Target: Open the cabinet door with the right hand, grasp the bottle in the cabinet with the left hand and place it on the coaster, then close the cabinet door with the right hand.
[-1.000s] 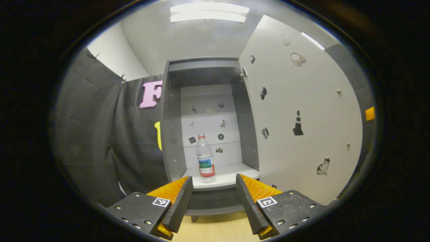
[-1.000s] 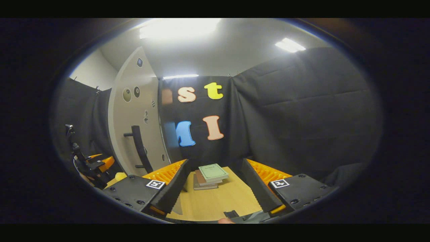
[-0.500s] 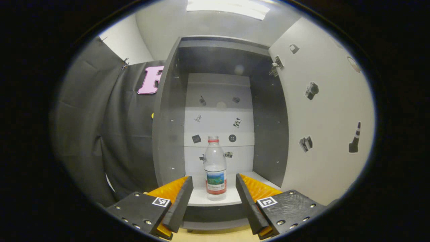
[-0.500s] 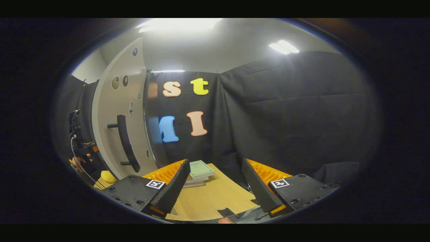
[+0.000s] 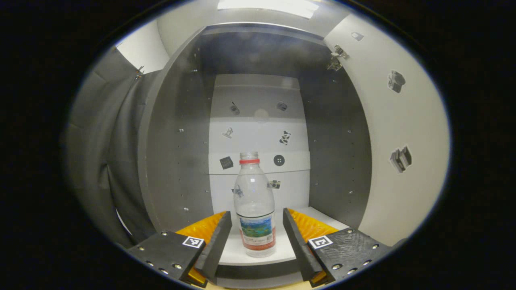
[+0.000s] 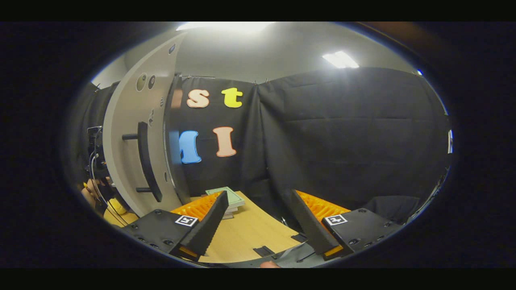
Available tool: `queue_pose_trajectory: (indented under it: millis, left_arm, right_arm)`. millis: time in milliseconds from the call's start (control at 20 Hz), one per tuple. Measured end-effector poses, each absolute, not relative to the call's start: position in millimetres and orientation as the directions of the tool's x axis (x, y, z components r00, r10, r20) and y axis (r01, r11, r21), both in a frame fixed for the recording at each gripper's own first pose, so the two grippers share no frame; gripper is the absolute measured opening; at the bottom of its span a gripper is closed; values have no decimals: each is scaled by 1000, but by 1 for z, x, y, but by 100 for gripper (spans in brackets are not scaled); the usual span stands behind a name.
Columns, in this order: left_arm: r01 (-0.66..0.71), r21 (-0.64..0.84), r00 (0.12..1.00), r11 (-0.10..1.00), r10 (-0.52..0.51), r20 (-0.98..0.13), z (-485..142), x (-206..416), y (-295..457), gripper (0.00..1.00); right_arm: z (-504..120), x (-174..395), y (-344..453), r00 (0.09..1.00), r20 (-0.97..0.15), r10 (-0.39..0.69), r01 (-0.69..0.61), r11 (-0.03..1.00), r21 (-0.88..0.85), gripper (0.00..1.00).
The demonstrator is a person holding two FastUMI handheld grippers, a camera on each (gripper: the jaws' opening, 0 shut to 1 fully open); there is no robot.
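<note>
Bottle first: a clear plastic water bottle (image 5: 255, 205) with a red neck ring and a colourful label stands upright on the white shelf (image 5: 318, 215) of the dark grey cabinet (image 5: 177, 141), near the shelf's front edge. In the left gripper view, my left claw (image 5: 256, 237) is spread wide, its two fingers flanking the bottle's labelled lower body, one on each side, with a gap showing between each finger and the plastic; nothing is gripped yet. To the bottle's right, the pale sticker-dotted cabinet door (image 5: 403, 133) hangs swung open, so the opening step looks finished.

The step in hand, as I judge it, is the grasp. To do it well I would ease forward until the label sits squarely between my pads, keep the fingers level so they meet the body evenly, and close gently: thin plastic with little water inside will dent or tip if nudged off-centre.

In the right gripper view, the door's outer face carries a black bar handle (image 6: 144, 161); right of the door, my right claw (image 6: 257, 225) is released and empty above the light wooden tabletop (image 6: 250, 237).
</note>
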State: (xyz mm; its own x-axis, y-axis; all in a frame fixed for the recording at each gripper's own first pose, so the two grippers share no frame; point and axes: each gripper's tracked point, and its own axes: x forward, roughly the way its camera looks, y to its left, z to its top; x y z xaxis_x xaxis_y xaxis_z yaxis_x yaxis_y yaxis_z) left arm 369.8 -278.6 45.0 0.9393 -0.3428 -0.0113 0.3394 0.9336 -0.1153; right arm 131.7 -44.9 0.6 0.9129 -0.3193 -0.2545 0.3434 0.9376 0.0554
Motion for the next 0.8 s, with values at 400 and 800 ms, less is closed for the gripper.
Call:
queue_pose_trajectory:
  millis: [400, 800]
  left_arm:
    - [349, -149, 931, 925, -361, -56, 21, 402, -289, 76]
    - [341, -181, 926, 922, -363, -101, 4, 418, -287, 80]
  right_arm:
    - [3, 132, -39, 888, -267, -376, 390, 921, 2, 93]
    - [1, 135, -32, 881, -272, -388, 403, 915, 1, 93]
